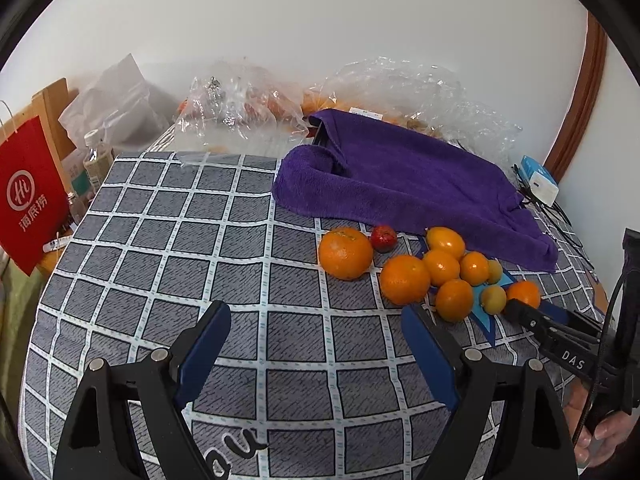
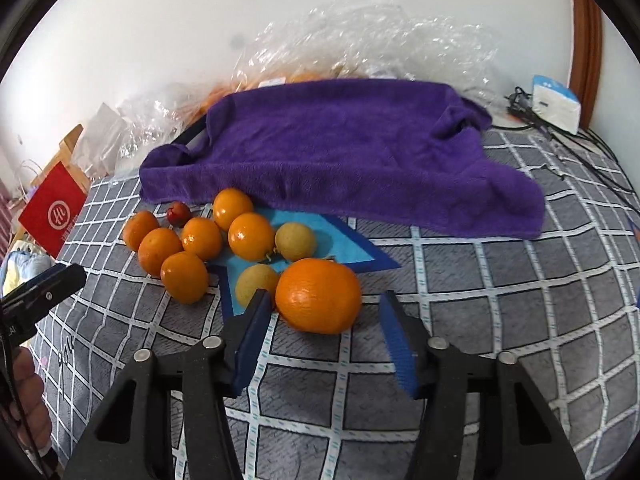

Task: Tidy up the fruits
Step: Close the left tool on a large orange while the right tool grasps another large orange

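The left gripper [image 1: 316,316] fills the lower frame, jaws wide apart over bare checked cloth [image 1: 168,240]. Right of centre lies a cluster of oranges [image 1: 404,278], a purple towel [image 1: 400,184] behind them. The right gripper [image 1: 524,312] enters at the right edge.

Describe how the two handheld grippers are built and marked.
The left gripper and right gripper each have black triangular arms with silver bolts and flat blue ribbed fingers. The right one's side shows white lettering "DAS" and a thin black cable. No sleeves visible.
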`<move>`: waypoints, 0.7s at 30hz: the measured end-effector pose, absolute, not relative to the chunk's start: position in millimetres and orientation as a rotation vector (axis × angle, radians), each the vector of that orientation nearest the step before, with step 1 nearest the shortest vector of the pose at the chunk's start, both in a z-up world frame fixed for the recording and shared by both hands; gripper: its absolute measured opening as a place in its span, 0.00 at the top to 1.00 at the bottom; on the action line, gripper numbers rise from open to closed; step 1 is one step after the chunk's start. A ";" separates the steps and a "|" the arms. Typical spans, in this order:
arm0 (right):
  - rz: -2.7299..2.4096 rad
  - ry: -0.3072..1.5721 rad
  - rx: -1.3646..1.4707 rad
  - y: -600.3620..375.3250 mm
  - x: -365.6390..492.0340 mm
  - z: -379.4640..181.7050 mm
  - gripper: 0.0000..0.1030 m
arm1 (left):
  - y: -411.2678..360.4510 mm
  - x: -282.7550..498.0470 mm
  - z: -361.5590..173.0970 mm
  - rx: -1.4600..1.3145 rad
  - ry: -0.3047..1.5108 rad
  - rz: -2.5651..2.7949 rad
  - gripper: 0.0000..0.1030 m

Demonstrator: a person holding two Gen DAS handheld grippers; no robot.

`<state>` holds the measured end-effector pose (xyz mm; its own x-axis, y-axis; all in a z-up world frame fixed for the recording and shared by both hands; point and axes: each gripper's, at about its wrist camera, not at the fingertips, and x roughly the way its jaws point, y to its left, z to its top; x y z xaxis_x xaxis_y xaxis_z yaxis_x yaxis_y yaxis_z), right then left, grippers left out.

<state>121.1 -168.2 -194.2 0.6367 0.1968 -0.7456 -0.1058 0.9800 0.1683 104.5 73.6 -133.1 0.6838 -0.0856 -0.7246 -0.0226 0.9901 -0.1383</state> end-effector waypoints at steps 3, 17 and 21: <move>0.186 0.855 0.089 -167.7 119.1 -195.6 0.58 | 69.4 115.1 -135.9 -0.139 0.821 -0.032 0.16; 0.132 0.822 0.081 -216.1 116.7 -196.1 0.58 | 65.8 175.2 -156.9 -0.197 0.907 -0.062 0.44; 0.128 0.808 0.050 -210.5 114.8 -195.7 0.58 | 70.6 176.6 -164.3 -0.232 0.896 -0.080 0.51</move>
<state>114.8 -210.5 -195.7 0.6835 0.1334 -0.7176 -0.0951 0.9911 0.0937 176.6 70.6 -164.3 0.6237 -0.1661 -0.7638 -0.0273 0.9719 -0.2337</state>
